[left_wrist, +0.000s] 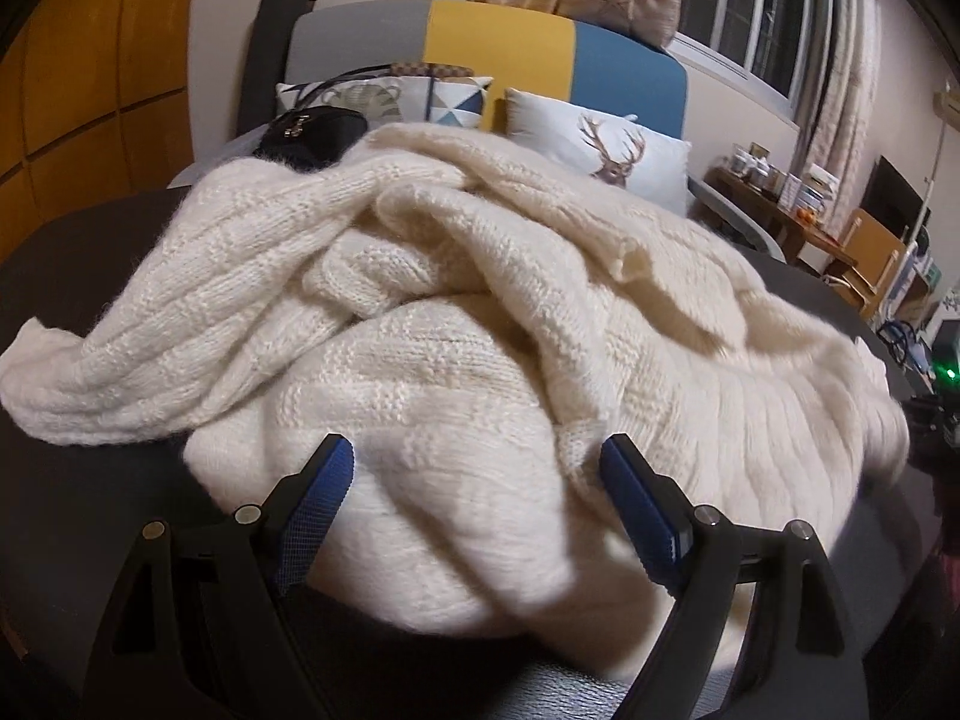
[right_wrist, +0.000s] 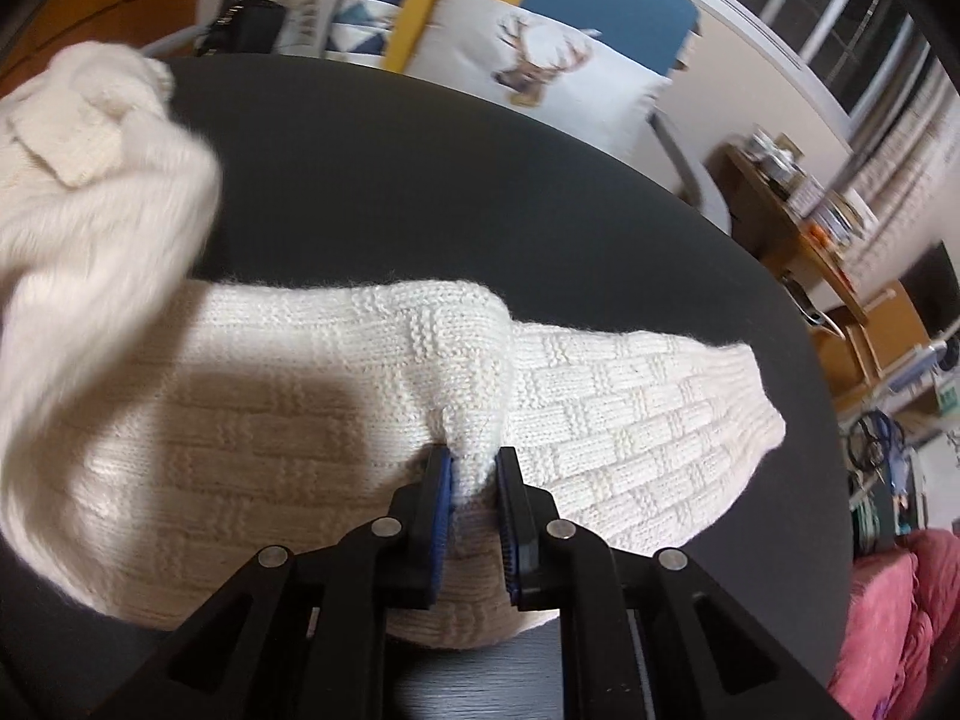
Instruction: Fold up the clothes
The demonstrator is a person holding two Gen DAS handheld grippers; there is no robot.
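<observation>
A cream knitted sweater lies rumpled on a dark round table. My left gripper is open, its blue-padded fingers on either side of a bulge at the sweater's near edge, not clamped on it. In the right wrist view the sweater lies across the table, with a sleeve stretching to the right. My right gripper is shut on a pinched fold of the sweater at its near edge. A bunched part of the sweater is raised at the left, blurred.
Behind the table stands a sofa with a deer cushion, patterned cushions and a black bag. A wooden side table with clutter stands at the right. A pink cloth lies at the lower right.
</observation>
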